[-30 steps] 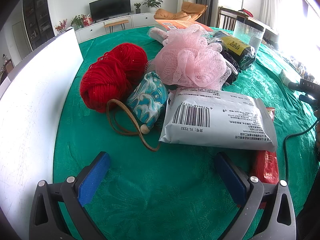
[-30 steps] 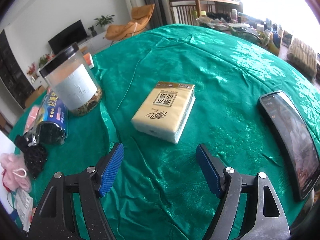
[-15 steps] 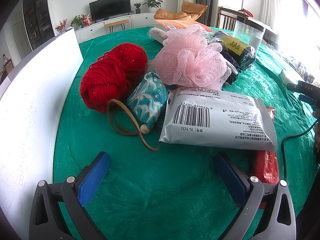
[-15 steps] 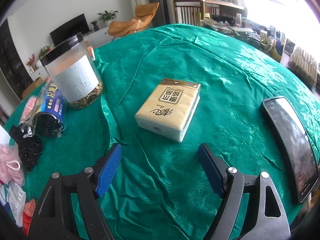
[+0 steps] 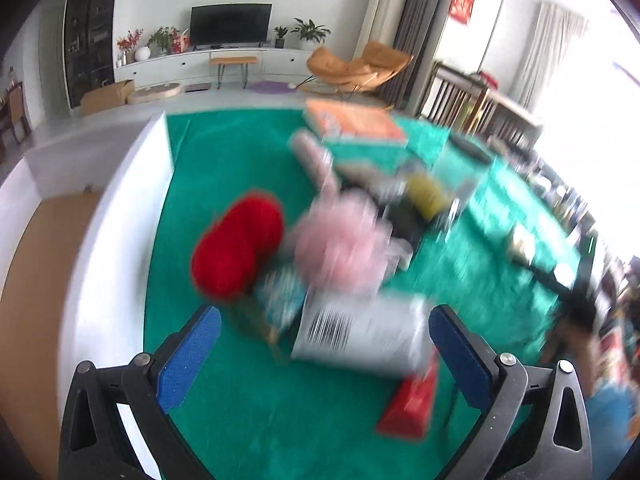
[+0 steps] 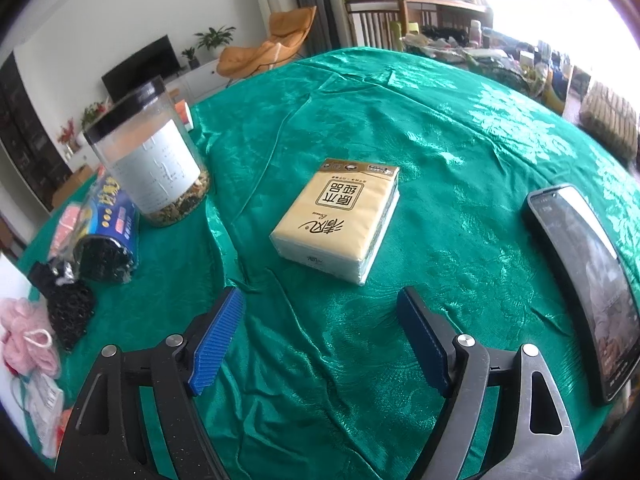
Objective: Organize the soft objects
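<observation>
Looking through left wrist view, blurred: left gripper [image 5: 320, 344] jaws apart, empty, above green cloth [image 5: 224, 160]. Red yarn [image 5: 236, 244], pink pouf [image 5: 340, 248], grey packet [image 5: 360, 332] clustered just ahead.

Right wrist view: right gripper [image 6: 320, 336] jaws wide, empty. Tissue pack [image 6: 340, 216], beige, flat on cloth just ahead, between jar [image 6: 152, 160] and phone [image 6: 584, 288].

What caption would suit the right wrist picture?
Open blue jaws poised over a tissue pack on a green tablecloth, phone alongside.
</observation>
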Motion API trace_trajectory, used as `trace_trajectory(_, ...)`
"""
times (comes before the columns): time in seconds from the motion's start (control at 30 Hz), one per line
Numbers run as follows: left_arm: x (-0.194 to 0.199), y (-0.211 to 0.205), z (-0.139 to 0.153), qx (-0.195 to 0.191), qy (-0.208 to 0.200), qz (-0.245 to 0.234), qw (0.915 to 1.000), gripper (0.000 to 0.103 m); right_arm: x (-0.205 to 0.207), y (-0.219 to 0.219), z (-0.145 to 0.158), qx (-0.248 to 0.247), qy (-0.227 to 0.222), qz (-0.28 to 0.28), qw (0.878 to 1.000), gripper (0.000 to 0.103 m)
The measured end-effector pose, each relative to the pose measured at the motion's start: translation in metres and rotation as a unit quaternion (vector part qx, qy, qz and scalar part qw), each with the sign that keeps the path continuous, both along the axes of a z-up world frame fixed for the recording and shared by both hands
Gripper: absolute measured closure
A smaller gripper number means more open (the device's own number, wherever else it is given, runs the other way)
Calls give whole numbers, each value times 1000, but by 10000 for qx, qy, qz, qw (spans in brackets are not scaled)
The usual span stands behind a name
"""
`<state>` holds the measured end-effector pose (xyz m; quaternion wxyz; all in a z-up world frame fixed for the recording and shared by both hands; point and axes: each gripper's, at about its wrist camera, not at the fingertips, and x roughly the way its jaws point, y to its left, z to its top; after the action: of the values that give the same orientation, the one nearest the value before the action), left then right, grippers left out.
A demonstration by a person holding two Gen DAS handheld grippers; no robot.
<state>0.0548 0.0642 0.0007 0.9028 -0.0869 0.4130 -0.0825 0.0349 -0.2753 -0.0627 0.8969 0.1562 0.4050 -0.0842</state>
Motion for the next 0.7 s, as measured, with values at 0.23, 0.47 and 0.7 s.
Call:
trace_trajectory(0.23,170,6,-3,34,1037,30,9946,0,-1,-9,1,340,-127,-57,9993,21)
trace_trajectory(0.47,268,-20,-79,353,2098,200,9769,14,5,-38,11,1305,-340,-264,9905,21)
trace_trajectory(0.7,270,-17,-82,303,1978,134,9797,76,84,-35,10,1240,953,214,9875,20)
